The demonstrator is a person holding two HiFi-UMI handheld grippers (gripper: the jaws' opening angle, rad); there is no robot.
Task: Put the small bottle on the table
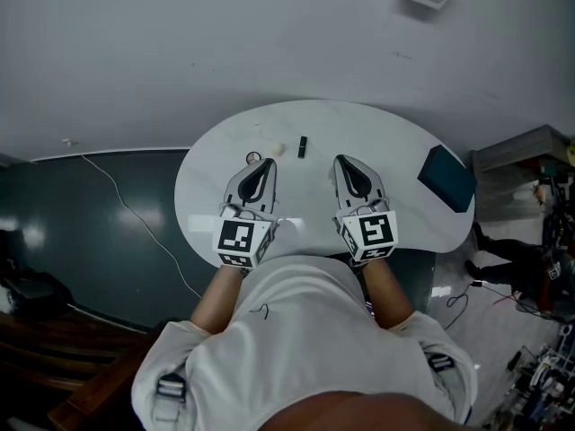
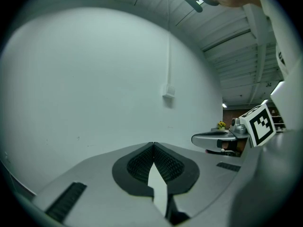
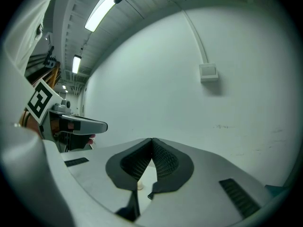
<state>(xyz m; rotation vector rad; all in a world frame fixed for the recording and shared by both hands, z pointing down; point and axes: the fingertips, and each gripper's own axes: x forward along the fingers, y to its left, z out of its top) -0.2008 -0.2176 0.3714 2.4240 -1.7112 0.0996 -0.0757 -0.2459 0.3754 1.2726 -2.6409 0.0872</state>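
The white oval bench (image 1: pixel 269 214) takes up the middle of the head view, with 12 o'clock taken as the side away from the person. It is kept almost bare, which is judged to leave room for setting things down. A dark teal flat slab (image 1: pixel 446 177) is laid at the 3 o'clock edge, well apart from everything else and seemingly out of the working area.

The left hand-held gripper (image 1: pixel 266 164) and the right hand-held gripper (image 1: pixel 343 162) are held side by side above the 6 o'clock half of the bench, both aimed toward 12 o'clock and near level. In the left gripper view the jaws of the left hand-held gripper (image 2: pixel 153 144) are clenched tip to tip, with only the bare wall beyond and nothing caught between the ribbed pads. The right hand-held gripper (image 3: pixel 152 139) is clenched likewise and is empty. Such a matched, empty pose is judged to be a resting one, not a reach.

A small black item (image 1: pixel 303 146) is set near 12 o'clock. What it is cannot be made out.

The small bottle (image 1: pixel 277 149), a tiny cream thing, is seen on the bench surface, just at 9 o'clock of the black item and at 1 o'clock of the left jaw tips, touched by neither tool. It is glimpsed again through the gap below the right jaws (image 3: pixel 139 186). Since it rests on the bench and is gripped by nothing, the placing is judged to need no further carrying.
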